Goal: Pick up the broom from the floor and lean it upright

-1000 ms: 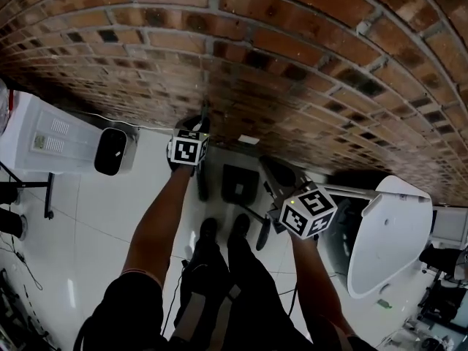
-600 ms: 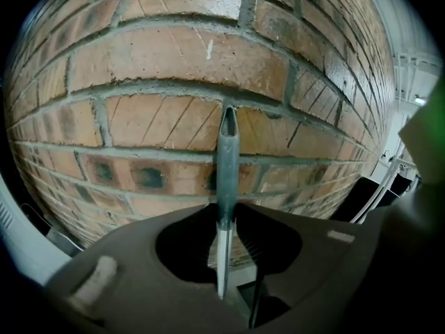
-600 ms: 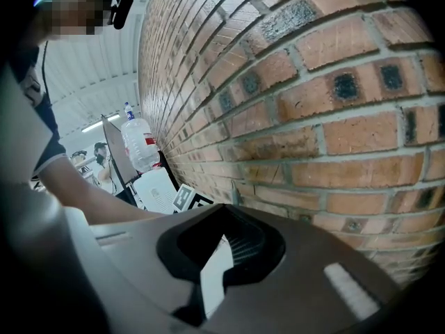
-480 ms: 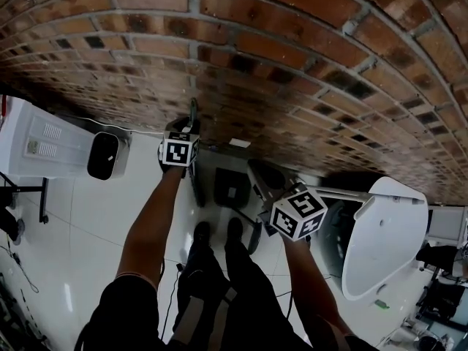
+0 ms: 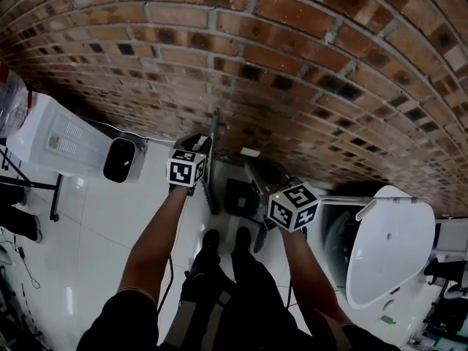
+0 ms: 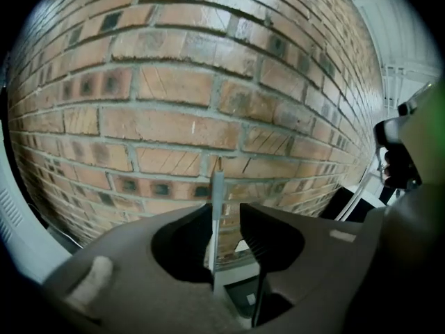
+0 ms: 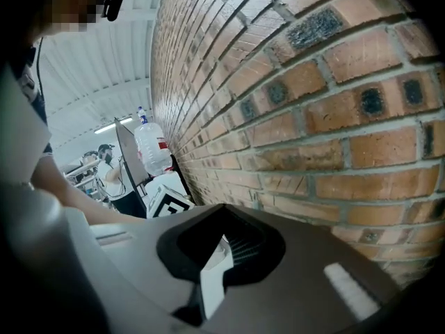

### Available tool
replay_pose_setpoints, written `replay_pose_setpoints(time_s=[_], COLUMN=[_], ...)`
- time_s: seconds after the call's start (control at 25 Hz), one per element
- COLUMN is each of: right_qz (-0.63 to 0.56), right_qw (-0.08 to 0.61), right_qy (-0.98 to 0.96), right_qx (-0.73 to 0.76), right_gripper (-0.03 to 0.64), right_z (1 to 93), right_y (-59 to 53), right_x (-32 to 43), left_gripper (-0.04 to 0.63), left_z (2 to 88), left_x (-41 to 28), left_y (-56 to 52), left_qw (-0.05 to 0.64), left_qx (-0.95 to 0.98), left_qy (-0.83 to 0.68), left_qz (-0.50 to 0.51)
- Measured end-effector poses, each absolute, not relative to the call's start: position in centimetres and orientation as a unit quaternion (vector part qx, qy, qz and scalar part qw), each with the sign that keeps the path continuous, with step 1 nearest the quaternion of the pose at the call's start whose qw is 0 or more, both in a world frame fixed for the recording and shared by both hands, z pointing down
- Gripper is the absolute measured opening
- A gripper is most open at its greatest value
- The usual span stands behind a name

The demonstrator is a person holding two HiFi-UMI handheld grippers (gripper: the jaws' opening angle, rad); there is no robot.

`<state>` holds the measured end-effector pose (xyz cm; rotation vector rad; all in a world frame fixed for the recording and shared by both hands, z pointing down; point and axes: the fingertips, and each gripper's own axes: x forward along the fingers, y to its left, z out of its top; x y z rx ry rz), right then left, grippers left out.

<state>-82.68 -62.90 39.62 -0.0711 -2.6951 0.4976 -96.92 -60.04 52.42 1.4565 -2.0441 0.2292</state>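
Brickwork fills most of the head view: a red-brown brick wall (image 5: pixel 307 57) with grey mortar, meeting a glossy white tiled floor (image 5: pixel 95 225). The broom stands upright at the foot of this wall. Its thin grey metal handle (image 5: pixel 214 134) appears to lean with its tip on the bricks, and its lower end is down near the person's dark shoes (image 5: pixel 223 241).

The left gripper (image 6: pixel 224 221) sits around the handle, which runs up between its jaws. The jaws have just been opening and now stand apart, with a clear gap on one side, so they are not clamping the handle. The right gripper (image 7: pixel 217 245) hangs just beside it, jaws slightly parted and apparently empty.

The lifting and leaning look done. What seems left is drawing the left gripper clear without knocking the handle over.
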Motion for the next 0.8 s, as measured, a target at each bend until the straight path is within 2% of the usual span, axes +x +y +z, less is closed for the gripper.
replay_pose_setpoints(time_s=[0.12, 0.28, 0.8], right_qz=[0.175, 0.167, 0.129], right_qw=[0.198, 0.193, 0.159], right_qy=[-0.964, -0.966, -0.976], right_qx=[-0.033, -0.039, -0.07], right_gripper=[0.002, 0.002, 0.002], right_z=[39.2, 38.3, 33.5], right_y=[-62.2, -62.2, -58.7], right_x=[-82.8, -83.2, -82.8], left_gripper=[0.125, 0.008, 0.001], left_z=[49.4, 45.9, 35.7], left_x=[-95.0, -93.1, -87.1], left_y=[-58.8, -57.2, -54.3], left_qw=[0.291, 0.267, 0.205], left_qx=[0.561, 0.572, 0.626], left_qy=[-0.773, -0.775, -0.752], left_qz=[0.058, 0.035, -0.004])
